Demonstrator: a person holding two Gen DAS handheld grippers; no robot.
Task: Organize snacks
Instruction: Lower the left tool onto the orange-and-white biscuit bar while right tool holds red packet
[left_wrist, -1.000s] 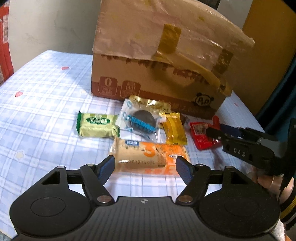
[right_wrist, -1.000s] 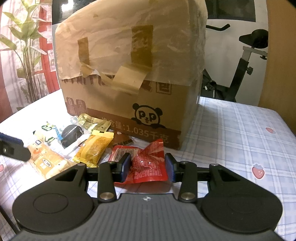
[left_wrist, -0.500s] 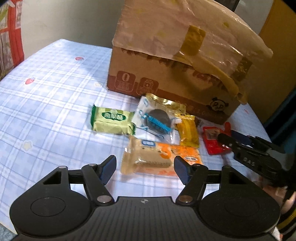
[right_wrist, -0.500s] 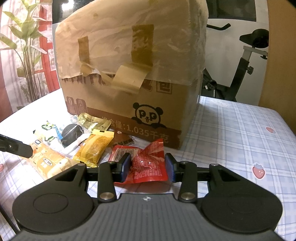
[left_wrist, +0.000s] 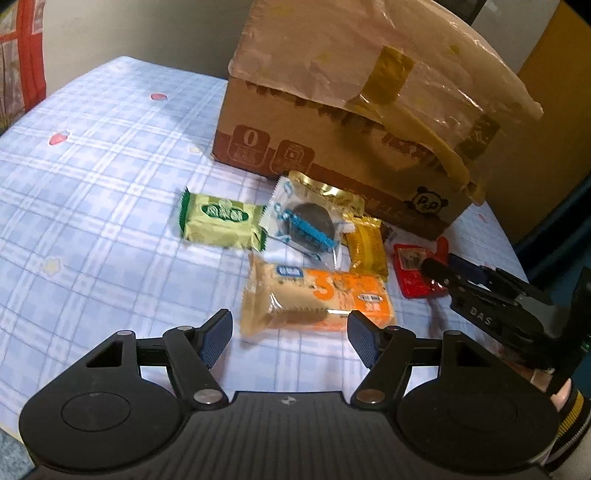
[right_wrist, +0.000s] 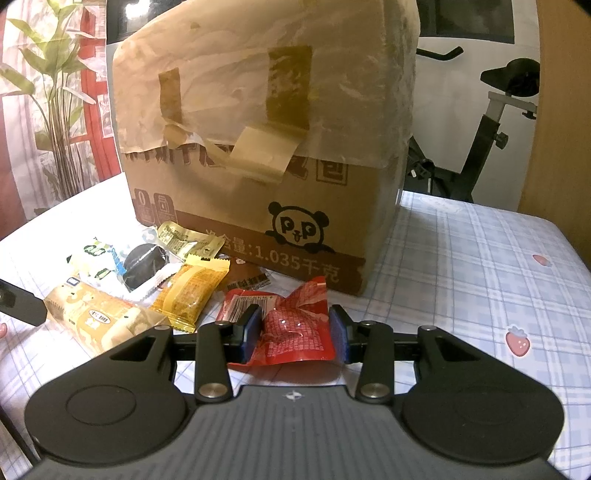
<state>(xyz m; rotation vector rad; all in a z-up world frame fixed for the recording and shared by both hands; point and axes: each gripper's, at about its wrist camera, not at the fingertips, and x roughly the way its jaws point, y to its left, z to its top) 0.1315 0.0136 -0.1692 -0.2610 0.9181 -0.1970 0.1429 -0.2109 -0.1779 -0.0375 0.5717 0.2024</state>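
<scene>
Snacks lie before a taped cardboard box (right_wrist: 258, 147). Right gripper (right_wrist: 293, 330) pinches the crumpled red packet (right_wrist: 295, 332); left gripper (left_wrist: 290, 338) gapes empty near the orange bread packet (left_wrist: 317, 295), which lies crosswise.

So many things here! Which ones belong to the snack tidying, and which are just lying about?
Part of the job:
- red packet, pinched in the right gripper
- orange packet, in front of the open left gripper
- green packet
- clear cookie packet
- yellow packet
- cardboard box

Just about:
- exercise bike
- plant
</scene>
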